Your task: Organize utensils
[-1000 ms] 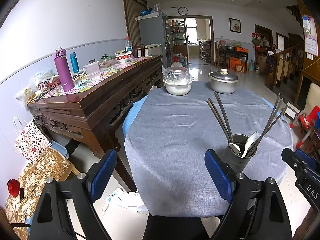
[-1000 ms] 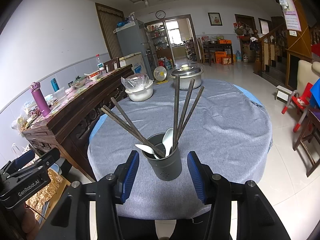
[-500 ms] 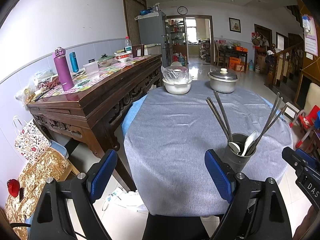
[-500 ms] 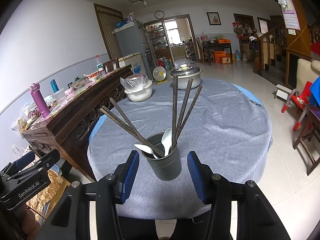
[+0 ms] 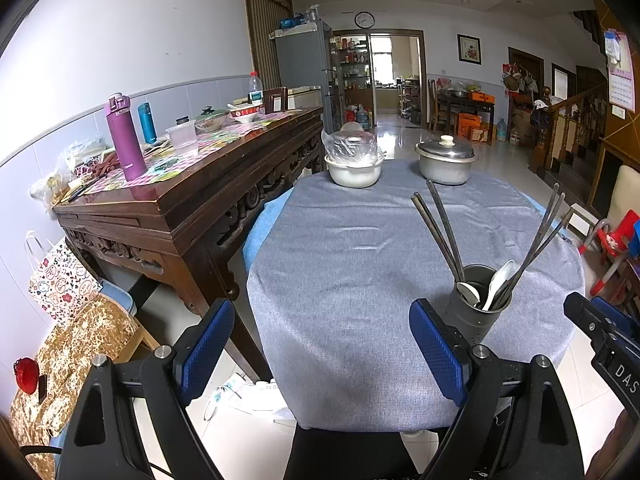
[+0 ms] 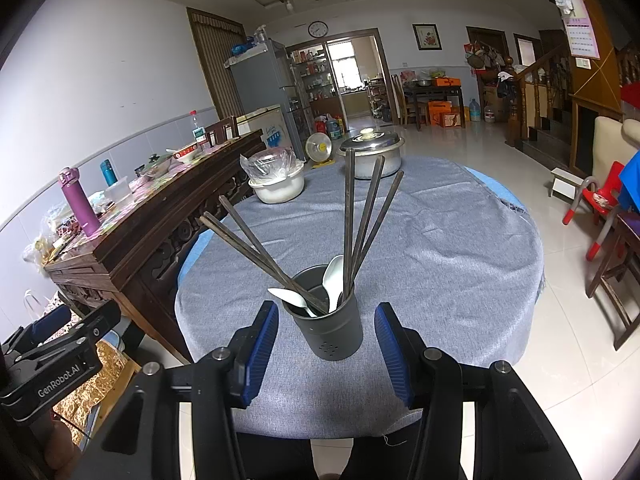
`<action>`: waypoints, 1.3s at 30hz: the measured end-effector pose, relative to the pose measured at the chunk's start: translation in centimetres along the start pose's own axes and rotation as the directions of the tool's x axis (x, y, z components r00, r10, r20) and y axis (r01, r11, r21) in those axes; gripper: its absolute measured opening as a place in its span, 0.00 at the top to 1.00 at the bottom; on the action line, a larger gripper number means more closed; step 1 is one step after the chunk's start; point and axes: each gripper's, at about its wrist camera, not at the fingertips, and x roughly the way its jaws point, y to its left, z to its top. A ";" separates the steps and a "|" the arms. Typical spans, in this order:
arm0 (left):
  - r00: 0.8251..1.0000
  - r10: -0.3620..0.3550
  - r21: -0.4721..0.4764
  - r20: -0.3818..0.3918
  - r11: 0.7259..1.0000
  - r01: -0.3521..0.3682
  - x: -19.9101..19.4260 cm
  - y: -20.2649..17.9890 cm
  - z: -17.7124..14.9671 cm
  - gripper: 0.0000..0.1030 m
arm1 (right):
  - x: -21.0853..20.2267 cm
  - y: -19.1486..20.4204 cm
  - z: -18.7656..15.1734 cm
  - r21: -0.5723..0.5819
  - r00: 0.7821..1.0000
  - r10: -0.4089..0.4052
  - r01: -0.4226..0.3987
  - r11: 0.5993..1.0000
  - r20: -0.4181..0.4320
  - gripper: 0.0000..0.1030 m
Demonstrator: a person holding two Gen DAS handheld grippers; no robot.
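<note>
A dark grey utensil holder (image 6: 328, 330) stands near the front edge of the round table with the grey cloth (image 6: 440, 248). It holds several dark chopsticks (image 6: 349, 216) and two white spoons (image 6: 334, 276). My right gripper (image 6: 326, 350) is open, with its blue pads on either side of the holder and apart from it. The holder also shows in the left wrist view (image 5: 476, 312), just right of my left gripper (image 5: 320, 348), which is open and empty over the table's front edge.
A white bowl covered in plastic (image 6: 277, 186) and a lidded metal pot (image 6: 372, 156) stand at the table's far side. A dark wooden sideboard (image 5: 188, 184) with bottles stands to the left. Chairs (image 6: 596, 200) stand on the right.
</note>
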 end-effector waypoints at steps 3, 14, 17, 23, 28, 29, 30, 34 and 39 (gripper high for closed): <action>1.000 -0.001 0.000 -0.001 1.000 0.001 0.0 0.0 0.0 0.13 | 0.0 0.0 0.0 -0.002 1.000 -0.001 0.001 1.000 0.000 0.47; 1.000 -0.004 -0.003 -0.007 1.000 0.004 0.2 0.0 0.0 0.13 | 0.0 0.0 0.0 -0.001 1.000 0.000 0.000 1.000 0.000 0.47; 1.000 -0.007 -0.003 -0.011 1.000 0.007 0.3 0.0 0.0 0.13 | 0.0 0.0 -0.2 -0.001 1.000 0.000 0.000 1.000 -0.003 0.47; 1.000 -0.003 -0.002 -0.015 1.000 0.003 0.6 0.0 0.2 0.13 | 0.3 0.1 -0.2 0.002 1.000 0.004 -0.004 1.000 -0.005 0.47; 1.000 0.000 -0.004 -0.023 1.000 0.000 0.9 0.1 0.2 0.13 | 0.7 0.3 0.1 0.005 1.000 0.010 -0.010 1.000 -0.010 0.47; 1.000 0.002 -0.004 -0.024 1.000 -0.002 1.0 0.1 0.2 0.13 | 0.8 0.3 0.1 0.005 1.000 0.011 -0.010 1.000 -0.011 0.47; 1.000 0.005 -0.003 -0.026 1.000 -0.005 1.1 0.1 0.3 0.13 | 0.9 0.4 0.1 0.005 1.000 0.011 -0.011 1.000 -0.013 0.47; 0.999 0.009 0.002 -0.033 1.000 -0.009 1.4 -0.1 0.3 0.13 | 1.4 0.3 0.2 0.007 1.000 0.015 -0.015 1.000 -0.016 0.47; 0.998 0.014 0.006 -0.056 1.000 -0.013 2.3 -0.4 0.1 0.13 | 2.6 -0.1 0.1 0.012 0.999 0.016 -0.016 1.000 -0.037 0.47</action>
